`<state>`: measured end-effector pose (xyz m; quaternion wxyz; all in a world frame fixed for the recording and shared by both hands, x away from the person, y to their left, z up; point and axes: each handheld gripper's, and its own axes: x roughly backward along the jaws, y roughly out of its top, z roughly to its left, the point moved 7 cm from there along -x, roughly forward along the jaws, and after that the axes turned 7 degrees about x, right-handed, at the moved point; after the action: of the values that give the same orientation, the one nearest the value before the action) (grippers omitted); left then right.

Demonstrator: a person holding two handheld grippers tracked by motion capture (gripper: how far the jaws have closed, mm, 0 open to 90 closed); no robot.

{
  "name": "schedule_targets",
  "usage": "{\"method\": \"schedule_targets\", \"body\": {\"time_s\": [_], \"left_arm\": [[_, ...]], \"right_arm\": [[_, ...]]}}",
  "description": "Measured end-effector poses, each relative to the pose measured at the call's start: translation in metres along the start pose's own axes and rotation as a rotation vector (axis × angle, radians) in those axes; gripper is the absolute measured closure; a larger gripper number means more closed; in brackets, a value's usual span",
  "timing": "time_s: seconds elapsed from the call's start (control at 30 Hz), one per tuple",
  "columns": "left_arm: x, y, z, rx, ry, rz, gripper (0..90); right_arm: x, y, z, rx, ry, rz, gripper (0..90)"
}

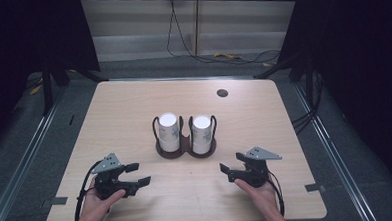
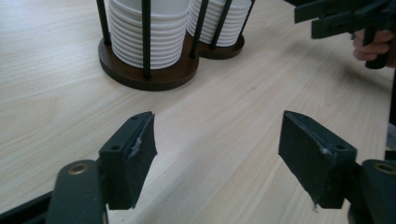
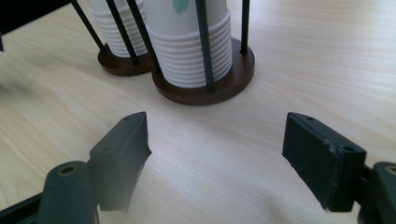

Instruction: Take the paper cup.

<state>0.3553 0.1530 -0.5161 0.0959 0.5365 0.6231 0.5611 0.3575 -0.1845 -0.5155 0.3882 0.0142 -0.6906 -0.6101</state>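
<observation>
1. Cups, paper, white, stacked upside down in two columns inside a double holder (image 1: pixel 185 150) with a dark wooden base and thin black upright rods. Holder stands at the middle of the counter (image 1: pixel 134 108), a little toward the near edge. Left stack (image 1: pixel 169 131) and right stack (image 1: pixel 201 134) sit side by side, each ringed by its own rods; the top cup on each bears a pale green print.

2. Left gripper (image 1: pixel 136 174) rests low over the counter near the near-left corner, held in a hand (image 1: pixel 100 200). Its fingers (image 2: pixel 128 156) stand wide apart, nothing between them, aimed toward the holder.

3. Right gripper (image 1: pixel 228 170) mirrors it toward the near-right corner, in the other hand (image 1: pixel 260 193). Fingers (image 3: pixel 121 154) likewise apart and bare, facing the right stack's base.

4. Step in hand, as I judge it: the reach to a stack. Doing it well likely means coming in above the rods, closing on the top cup alone, and lifting straight up so the rim clears the uprights. Thin paper dents easily, so a light squeeze. The free gripper could steady the base, since nested cups tend to drag their neighbours along.

5. Surface: pale wood-grain counter, smooth, rounded corners, a dark round cable port (image 1: pixel 222 93) near the far edge.

6. Room: grey floor, black curtains at both sides, a pale wall beyond with cables (image 1: pixel 181 41) hanging down it.
</observation>
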Motion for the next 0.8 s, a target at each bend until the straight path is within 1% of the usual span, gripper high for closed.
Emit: {"method": "schedule_targets", "body": {"time_s": [0.03,0.07,0.1,0.17,0.23,0.27,0.3,0.33,0.37,0.5,0.57,0.6,0.63,0.67,0.7,0.73,0.77,0.8], "left_arm": [[0.000,0.000,0.000,0.000,0.000,0.000,24.3],[0.000,-0.001,0.002,0.003,0.011,0.003,24.2],[0.000,-0.001,0.002,0.003,0.011,0.003,24.2],[0.000,-0.003,0.006,0.003,0.025,0.013,23.0],[0.000,-0.003,0.006,0.011,0.025,0.015,22.9],[-0.002,-0.003,0.007,0.010,0.024,0.017,22.4],[-0.002,-0.004,0.007,0.012,0.029,0.021,22.4],[-0.004,-0.004,0.007,0.016,0.022,0.024,22.2],[-0.004,-0.005,0.007,0.011,0.027,0.035,21.7],[-0.005,-0.005,0.006,0.008,0.029,0.033,20.1],[-0.004,-0.005,0.007,0.002,0.034,0.034,19.6],[-0.003,-0.005,0.006,0.016,0.025,0.034,18.5],[-0.003,-0.005,0.006,0.016,0.025,0.034,17.4],[-0.003,-0.006,0.006,0.014,0.021,0.039,16.5],[-0.003,-0.006,0.006,0.014,0.021,0.039,16.5],[-0.002,-0.007,0.007,0.021,0.020,0.047,16.5],[-0.002,-0.007,0.007,0.021,0.020,0.047,16.5],[-0.001,-0.006,0.006,0.016,0.014,0.042,16.5]], "right_arm": [[0.000,0.000,0.000,0.000,0.000,0.000,22.9],[0.000,0.001,-0.001,-0.013,-0.003,-0.006,22.9],[0.000,0.001,-0.001,-0.013,-0.003,-0.006,22.9],[-0.001,0.001,0.000,-0.012,0.006,0.002,22.9],[-0.001,0.002,0.000,-0.010,0.009,-0.007,22.8],[0.000,0.004,-0.001,0.001,-0.011,-0.021,22.1],[0.000,0.005,-0.001,0.006,-0.015,-0.026,22.1],[0.000,0.007,-0.002,0.006,-0.016,-0.027,22.1],[0.000,0.007,-0.002,0.005,-0.016,-0.023,22.1],[-0.001,0.007,-0.002,-0.006,-0.008,-0.015,22.9],[-0.003,0.007,0.000,-0.001,0.011,-0.011,24.5],[-0.003,0.007,0.002,0.009,0.025,-0.012,26.0],[-0.003,0.007,0.002,0.009,0.025,-0.012,26.0],[-0.003,0.008,0.004,0.024,0.034,-0.016,26.1],[-0.003,0.008,0.004,0.024,0.034,-0.016,26.1],[-0.004,0.009,0.007,0.037,0.048,-0.018,26.1],[-0.004,0.009,0.007,0.037,0.048,-0.018,26.1],[-0.004,0.011,0.011,0.048,0.057,-0.015,26.3]]}}
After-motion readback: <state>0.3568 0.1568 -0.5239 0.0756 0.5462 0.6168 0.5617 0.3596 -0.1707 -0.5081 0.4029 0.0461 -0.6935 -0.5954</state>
